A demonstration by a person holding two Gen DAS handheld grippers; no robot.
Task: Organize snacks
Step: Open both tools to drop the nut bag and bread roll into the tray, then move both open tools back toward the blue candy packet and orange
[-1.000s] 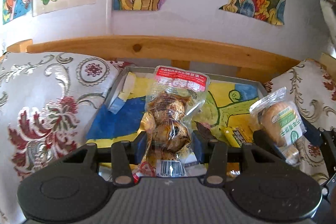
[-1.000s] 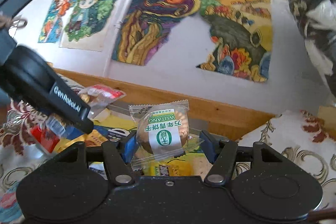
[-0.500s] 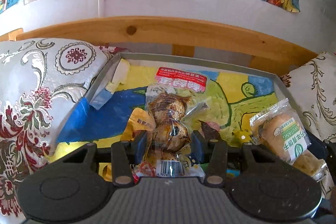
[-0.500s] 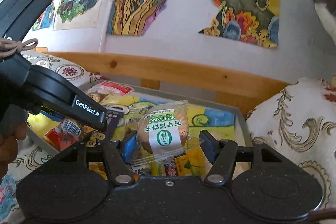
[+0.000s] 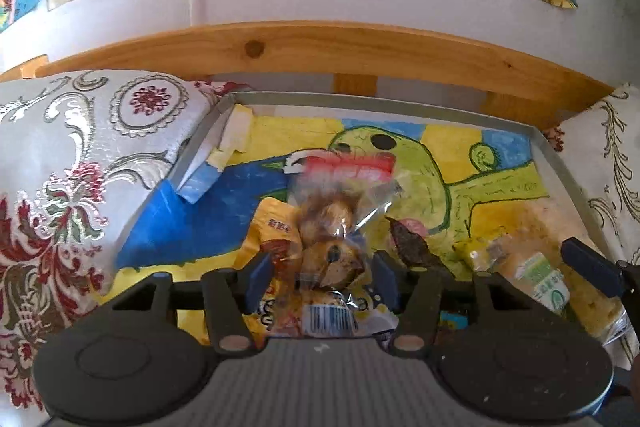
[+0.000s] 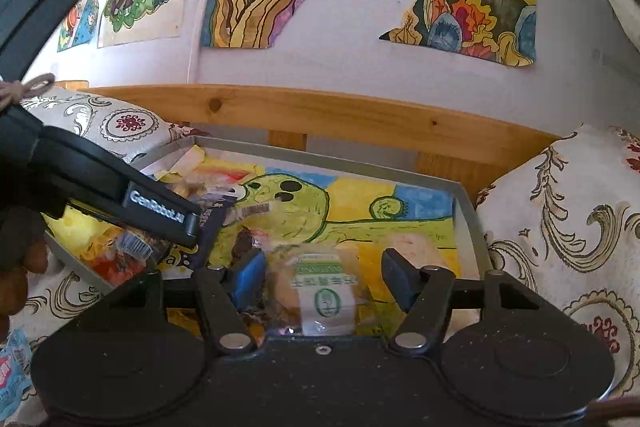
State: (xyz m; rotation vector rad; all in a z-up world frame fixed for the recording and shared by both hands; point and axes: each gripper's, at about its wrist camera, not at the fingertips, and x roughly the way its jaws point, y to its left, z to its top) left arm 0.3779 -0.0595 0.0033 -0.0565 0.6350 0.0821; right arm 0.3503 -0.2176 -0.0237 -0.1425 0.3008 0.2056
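I judge the main risk to be both snacks landing in a heap: each packet looks blurred, as if already slipping, and could slide onto wrappers piled in the shallow grey metal tray [image 5: 560,171] lined with a yellow and green drawing. My left gripper [image 5: 320,277] has its jaws spread, blue pads clear of the clear plastic packet of brown braised eggs with a red header [image 5: 332,223] between them. My right gripper [image 6: 324,277] is likewise wide open, the clear-wrapped round biscuit with a green label [image 6: 320,291] lying loose between its fingers, over the tray's near right part.
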